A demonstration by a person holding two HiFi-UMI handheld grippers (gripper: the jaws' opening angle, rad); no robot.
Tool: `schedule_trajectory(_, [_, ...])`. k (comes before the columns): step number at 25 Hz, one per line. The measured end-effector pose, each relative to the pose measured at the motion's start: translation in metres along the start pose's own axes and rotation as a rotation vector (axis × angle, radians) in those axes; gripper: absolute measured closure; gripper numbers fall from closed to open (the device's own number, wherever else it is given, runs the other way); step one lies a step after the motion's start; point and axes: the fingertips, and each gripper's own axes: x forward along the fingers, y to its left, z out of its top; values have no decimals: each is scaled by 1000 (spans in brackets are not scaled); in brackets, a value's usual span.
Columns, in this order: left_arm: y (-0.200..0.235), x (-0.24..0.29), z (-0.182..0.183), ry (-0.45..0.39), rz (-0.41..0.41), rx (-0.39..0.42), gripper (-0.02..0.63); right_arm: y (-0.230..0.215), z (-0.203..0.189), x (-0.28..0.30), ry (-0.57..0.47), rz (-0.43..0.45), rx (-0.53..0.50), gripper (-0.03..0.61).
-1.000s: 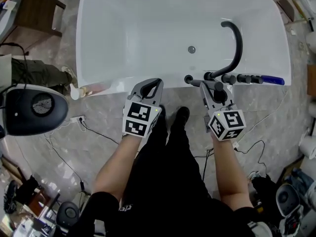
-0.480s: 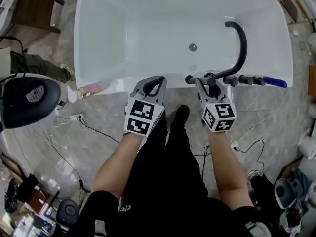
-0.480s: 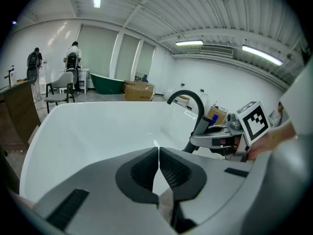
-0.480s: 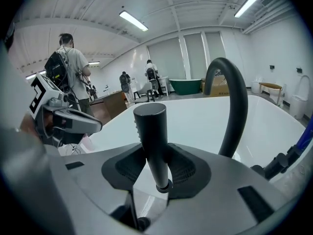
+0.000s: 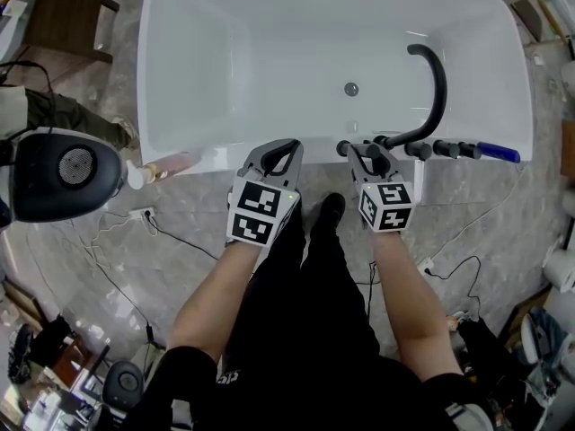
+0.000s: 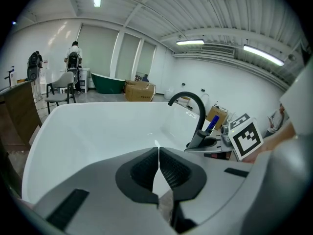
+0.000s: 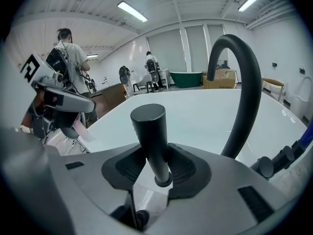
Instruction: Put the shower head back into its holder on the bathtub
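Right gripper view: showerhead (image 7: 150,131) between jaws

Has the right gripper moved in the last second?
Yes. The right gripper, gripping the shower head, has shifted left and closer to the bathtub rim.

Black round-grilled device (image 5: 65,174) left on marble floor (image 5: 189,241); white power strip (image 5: 141,215) beside; wooden table (image 5: 67,12) top-left.

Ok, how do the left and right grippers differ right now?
The left gripper has its jaws closed together on nothing; the right gripper is clamped on the dark cylindrical shower head. In the head view the left one sits at a bare stretch of the bathtub rim, the right one at the black tap fittings beside the curved spout. Both point down toward the tub's near edge.
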Motion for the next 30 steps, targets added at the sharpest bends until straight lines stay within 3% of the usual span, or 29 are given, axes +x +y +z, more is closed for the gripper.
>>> schedule_trajectory(9, [-6,-23,21,-21,1,-3,594,22,20,-12,16,33,-6,400])
schedule_trajectory(19, [-27,-94,81,-91,10,48,594,60,68,-103,-45,104,-49,402])
schedule_trajectory(30, [-55,-158,133,-180,-6,128,594,65,132,-200,-176,88,-65,454])
